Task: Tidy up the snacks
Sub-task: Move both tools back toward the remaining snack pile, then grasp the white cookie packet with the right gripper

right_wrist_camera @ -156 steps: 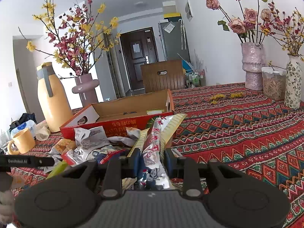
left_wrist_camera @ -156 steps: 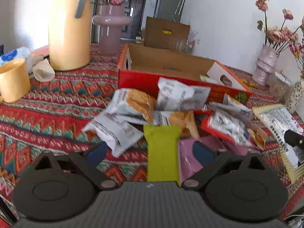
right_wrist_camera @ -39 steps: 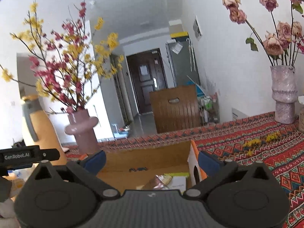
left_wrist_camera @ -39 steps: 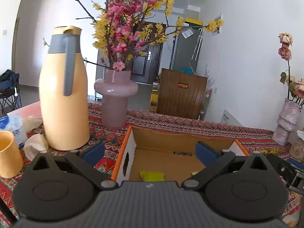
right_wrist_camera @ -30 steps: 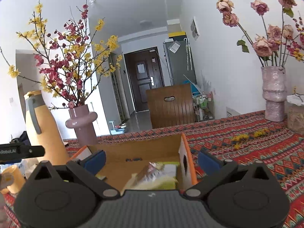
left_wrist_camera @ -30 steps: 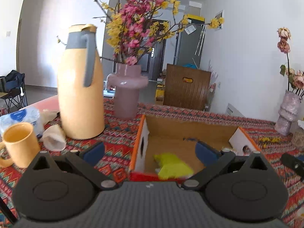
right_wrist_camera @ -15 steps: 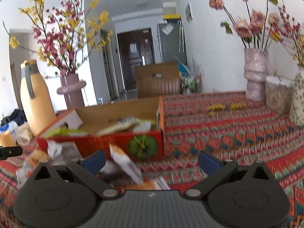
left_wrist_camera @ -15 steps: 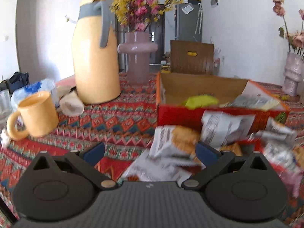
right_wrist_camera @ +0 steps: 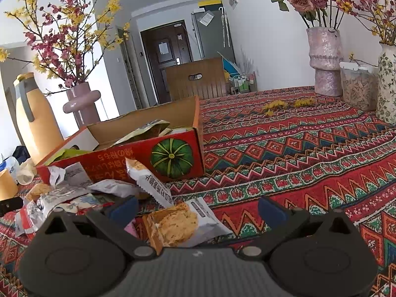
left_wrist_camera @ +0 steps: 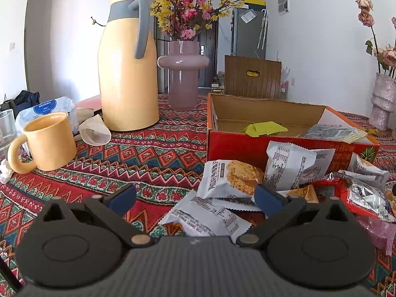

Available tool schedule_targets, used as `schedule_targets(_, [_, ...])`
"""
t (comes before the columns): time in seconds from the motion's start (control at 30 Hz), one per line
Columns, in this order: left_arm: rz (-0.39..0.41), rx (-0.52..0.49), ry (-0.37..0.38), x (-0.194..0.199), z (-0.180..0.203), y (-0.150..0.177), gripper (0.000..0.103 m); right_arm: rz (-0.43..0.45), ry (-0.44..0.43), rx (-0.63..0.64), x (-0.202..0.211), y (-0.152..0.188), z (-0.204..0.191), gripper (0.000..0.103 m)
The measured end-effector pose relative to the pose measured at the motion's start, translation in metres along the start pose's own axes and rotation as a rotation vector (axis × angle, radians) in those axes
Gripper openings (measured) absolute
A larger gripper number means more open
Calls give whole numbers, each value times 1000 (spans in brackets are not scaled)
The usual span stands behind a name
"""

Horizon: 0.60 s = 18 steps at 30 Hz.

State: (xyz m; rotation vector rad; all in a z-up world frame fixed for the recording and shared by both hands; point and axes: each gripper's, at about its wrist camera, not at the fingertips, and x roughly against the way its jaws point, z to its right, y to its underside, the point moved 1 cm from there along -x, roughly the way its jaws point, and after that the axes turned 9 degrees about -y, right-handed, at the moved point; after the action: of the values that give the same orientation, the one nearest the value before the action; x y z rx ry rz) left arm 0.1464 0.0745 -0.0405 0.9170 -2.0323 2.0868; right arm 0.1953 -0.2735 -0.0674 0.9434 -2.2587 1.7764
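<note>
Foil-film snack packets (left_wrist_camera: 232, 180) heaped on the counter before the red box (left_wrist_camera: 284, 146) look light, crinkly and slippery, best pinched at a sealed edge; left gripper (left_wrist_camera: 195, 195) and right gripper (right_wrist_camera: 198, 206) both spread, empty.

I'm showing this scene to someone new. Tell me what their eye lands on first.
Most likely the heap of snack packets spilled on the patterned tablecloth, right in front of the red cardboard box that already holds a yellow-green packet. Next, the tall yellow jug and yellow mug to the left of the box. Both the left hand-held gripper and the right hand-held gripper hang open and empty over the heap.
</note>
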Motion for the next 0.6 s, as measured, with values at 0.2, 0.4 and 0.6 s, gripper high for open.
schedule_targets(0.2, [-3,14,4,0,-2,0,103,-13,0,-8,-2,-1,1,103])
schedule_targets(0.4, [-5,21,8,0,-3,0,103,-24,-1,-10,-4,-1,2,103])
schedule_targets(0.6, [-8,30,8,-1,-4,0,103,-43,15,10,-7,0,-2,103])
